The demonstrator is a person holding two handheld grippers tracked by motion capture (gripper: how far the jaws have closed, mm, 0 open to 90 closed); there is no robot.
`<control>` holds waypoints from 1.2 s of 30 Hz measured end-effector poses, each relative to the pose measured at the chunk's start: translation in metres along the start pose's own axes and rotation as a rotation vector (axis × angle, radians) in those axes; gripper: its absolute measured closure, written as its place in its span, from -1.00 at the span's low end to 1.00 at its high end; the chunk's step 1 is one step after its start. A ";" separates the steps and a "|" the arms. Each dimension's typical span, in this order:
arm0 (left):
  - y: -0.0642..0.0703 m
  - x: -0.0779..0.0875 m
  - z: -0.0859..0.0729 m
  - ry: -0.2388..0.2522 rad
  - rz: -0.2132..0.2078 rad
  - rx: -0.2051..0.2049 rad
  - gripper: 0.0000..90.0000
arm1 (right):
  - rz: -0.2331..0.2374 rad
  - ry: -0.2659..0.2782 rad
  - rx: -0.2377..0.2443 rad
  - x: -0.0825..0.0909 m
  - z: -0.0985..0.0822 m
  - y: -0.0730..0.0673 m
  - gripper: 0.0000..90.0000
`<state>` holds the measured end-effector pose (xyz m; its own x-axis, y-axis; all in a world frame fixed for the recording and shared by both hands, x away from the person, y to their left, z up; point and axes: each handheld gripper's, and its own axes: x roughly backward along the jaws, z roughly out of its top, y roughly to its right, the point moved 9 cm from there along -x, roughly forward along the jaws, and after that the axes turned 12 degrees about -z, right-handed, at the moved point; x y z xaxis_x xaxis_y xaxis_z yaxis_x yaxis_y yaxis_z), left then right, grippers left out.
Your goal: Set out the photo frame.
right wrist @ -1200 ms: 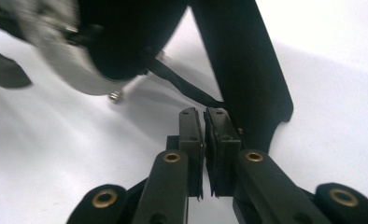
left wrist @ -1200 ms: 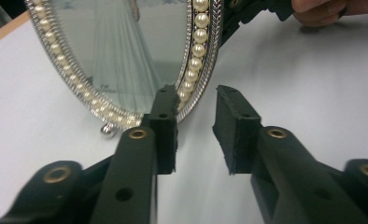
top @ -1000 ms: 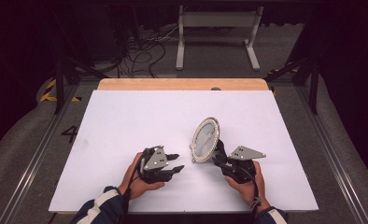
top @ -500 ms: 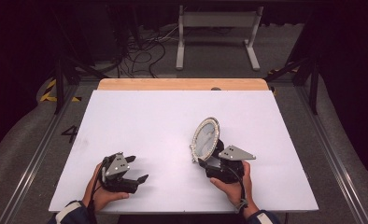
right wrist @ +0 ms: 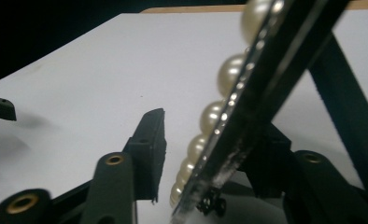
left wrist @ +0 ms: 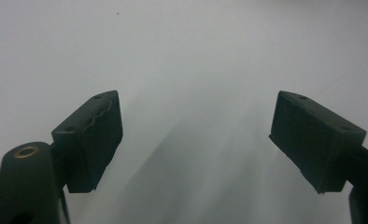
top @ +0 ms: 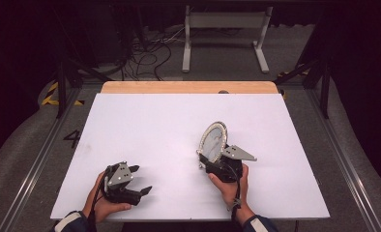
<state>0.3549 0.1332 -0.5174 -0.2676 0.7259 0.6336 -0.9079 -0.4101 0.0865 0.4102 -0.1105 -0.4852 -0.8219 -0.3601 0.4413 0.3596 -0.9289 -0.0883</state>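
Note:
An oval mirror frame (top: 212, 140) edged with pearls stands upright on the white table (top: 154, 125), right of centre. My right gripper (top: 209, 162) is at its foot. In the right gripper view the pearl rim (right wrist: 231, 70) and its black back strut (right wrist: 341, 93) rise between the jaws of my right gripper (right wrist: 215, 135). Those jaws have just been closing, and a gap still shows between the left pad (right wrist: 149, 144) and the pearls. My left gripper (top: 141, 179) lies near the front left edge; its jaws have just been opening and stand wide over bare table (left wrist: 196, 121).
A wooden strip (top: 188, 87) runs along the table's far edge. Beyond it on the floor are cables (top: 150, 48) and a grey metal stand (top: 225, 34). Metal rails (top: 43, 154) flank the table on both sides.
My left hand has pulled away to the left, toward the front corner, and its jaws have spread. My right hand has shifted slightly left at the frame's foot. The frame stands where it was.

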 end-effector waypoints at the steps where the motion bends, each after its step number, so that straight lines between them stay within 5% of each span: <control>1: 0.000 -0.001 0.000 -0.001 -0.002 -0.002 -0.61 | -0.006 -0.002 -0.004 -0.001 -0.001 0.001 0.29; 10: 0.001 -0.003 0.000 -0.006 -0.012 0.003 -0.60 | 0.042 -0.021 -0.030 -0.003 -0.002 0.006 0.50; 36: 0.003 -0.010 0.005 -0.018 -0.029 -0.008 -0.60 | 0.217 -0.134 0.045 0.004 -0.003 0.010 0.72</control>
<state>0.3565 0.1226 -0.5197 -0.2350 0.7276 0.6445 -0.9178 -0.3844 0.0993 0.4091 -0.1210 -0.4870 -0.6585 -0.5332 0.5311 0.5429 -0.8253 -0.1554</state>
